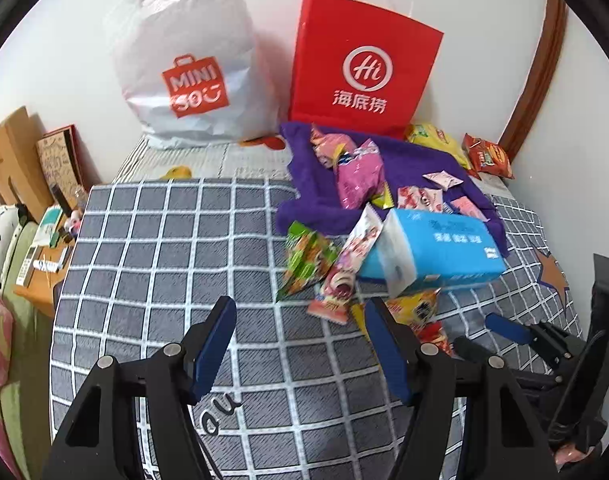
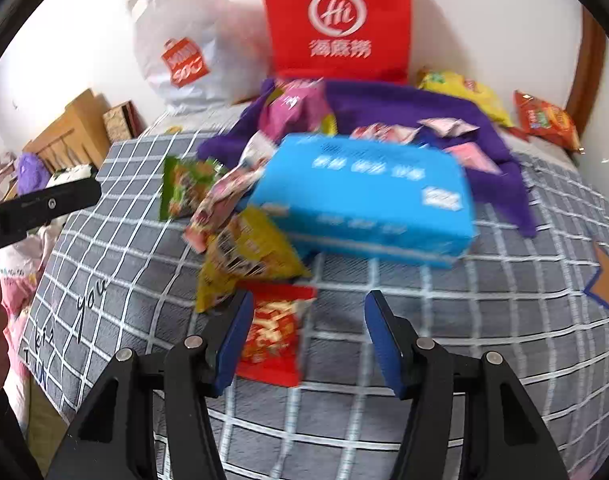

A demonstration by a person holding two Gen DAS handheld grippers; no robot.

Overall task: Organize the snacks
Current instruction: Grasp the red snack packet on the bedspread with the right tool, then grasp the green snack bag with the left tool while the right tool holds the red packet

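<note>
— Hovering over the checked bedcover (image 1: 152, 248), is the left gripper (image 1: 300, 320) gripping anything?

— No, its jaws are standing apart over bare cloth, nothing between them.

— And the right gripper (image 2: 308, 312)?

— Also gaping and empty, with a red snack packet (image 2: 274, 332) lying on the cover just below its left finger.

— Where are the rest lying?

— They're sitting heaped around the blue tissue pack (image 2: 364, 196), some on the purple blanket (image 2: 404, 108), before the red paper bag (image 2: 336, 20).
</note>
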